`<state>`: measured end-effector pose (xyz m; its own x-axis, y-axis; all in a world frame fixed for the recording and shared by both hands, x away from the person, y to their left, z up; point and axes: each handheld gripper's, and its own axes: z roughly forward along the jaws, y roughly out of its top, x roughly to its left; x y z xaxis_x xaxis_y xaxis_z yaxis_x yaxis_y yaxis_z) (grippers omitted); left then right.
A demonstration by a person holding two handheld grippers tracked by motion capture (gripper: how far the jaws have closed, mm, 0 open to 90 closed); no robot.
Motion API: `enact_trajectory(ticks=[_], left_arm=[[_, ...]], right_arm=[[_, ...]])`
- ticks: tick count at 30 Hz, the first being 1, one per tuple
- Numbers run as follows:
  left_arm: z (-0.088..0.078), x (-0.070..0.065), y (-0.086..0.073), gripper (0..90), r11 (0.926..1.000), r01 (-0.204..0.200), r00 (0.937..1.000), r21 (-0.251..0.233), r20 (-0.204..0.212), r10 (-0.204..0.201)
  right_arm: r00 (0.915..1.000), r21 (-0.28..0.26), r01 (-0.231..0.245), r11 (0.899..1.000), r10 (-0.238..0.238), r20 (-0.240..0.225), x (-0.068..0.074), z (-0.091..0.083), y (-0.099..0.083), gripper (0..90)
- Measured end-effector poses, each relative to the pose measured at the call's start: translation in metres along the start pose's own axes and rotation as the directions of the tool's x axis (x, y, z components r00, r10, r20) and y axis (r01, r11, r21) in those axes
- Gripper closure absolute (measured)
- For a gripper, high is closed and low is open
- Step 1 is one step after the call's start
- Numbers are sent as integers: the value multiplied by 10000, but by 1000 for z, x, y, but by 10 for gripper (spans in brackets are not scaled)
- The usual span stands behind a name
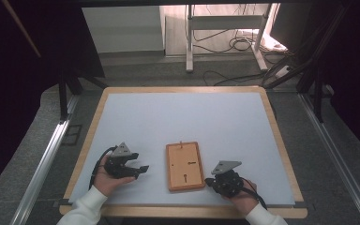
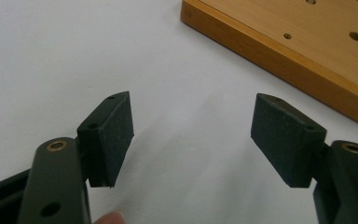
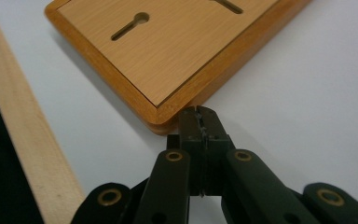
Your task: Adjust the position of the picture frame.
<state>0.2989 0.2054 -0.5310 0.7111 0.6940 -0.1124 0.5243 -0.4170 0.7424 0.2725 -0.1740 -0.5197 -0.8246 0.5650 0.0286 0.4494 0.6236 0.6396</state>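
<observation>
A flat wooden board [image 1: 185,165] with keyhole slots lies face-up on the white table top, near the front edge. My left gripper [image 1: 143,168] rests on the table to the board's left, its jaws wide open with bare table between them; the board's edge [image 2: 279,56] lies beyond the pads. My right gripper [image 1: 209,181] sits at the board's near right corner. Its jaws are shut together with nothing between them, and their tips [image 3: 199,122] touch or nearly touch the board's corner [image 3: 161,119].
The white top has a wooden rim [image 1: 86,154] all around; its near strip [image 3: 25,140] runs close beside my right gripper. Metal rails [image 1: 42,168] flank the table. A white stand and cables [image 1: 225,42] are on the floor behind.
</observation>
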Motion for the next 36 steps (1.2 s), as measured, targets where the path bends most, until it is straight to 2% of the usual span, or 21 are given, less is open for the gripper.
enact_trajectory(ticks=[3,7,20,22,27,31,36], left_arm=[[0,0,0,294,10000,1,10000,10,7,-1],[0,0,0,294,10000,0,10000,20,9,0],[0,0,0,294,10000,-6,10000,0,14,6],[0,0,0,294,10000,0,10000,-14,11,0],[0,0,0,294,10000,5,10000,-39,29,-5],[0,1,-1,294,10000,14,10000,-28,46,-14],[0,0,0,294,10000,-13,10000,-36,32,13]], right_arm=[[9997,42,217,9998,-217,-108,7,3,2,900],[9995,67,254,9997,-253,-163,11,5,3,900],[9994,-45,272,9996,-273,-223,10,4,4,900],[9994,-165,304,9994,-307,-187,9,2,4,900],[9996,-569,-119,9983,132,237,-5,-12,-3,900],[9955,-925,-537,9943,605,723,-20,-28,-16,900],[9904,-1019,-802,9916,908,1040,-31,-35,-23,899]])
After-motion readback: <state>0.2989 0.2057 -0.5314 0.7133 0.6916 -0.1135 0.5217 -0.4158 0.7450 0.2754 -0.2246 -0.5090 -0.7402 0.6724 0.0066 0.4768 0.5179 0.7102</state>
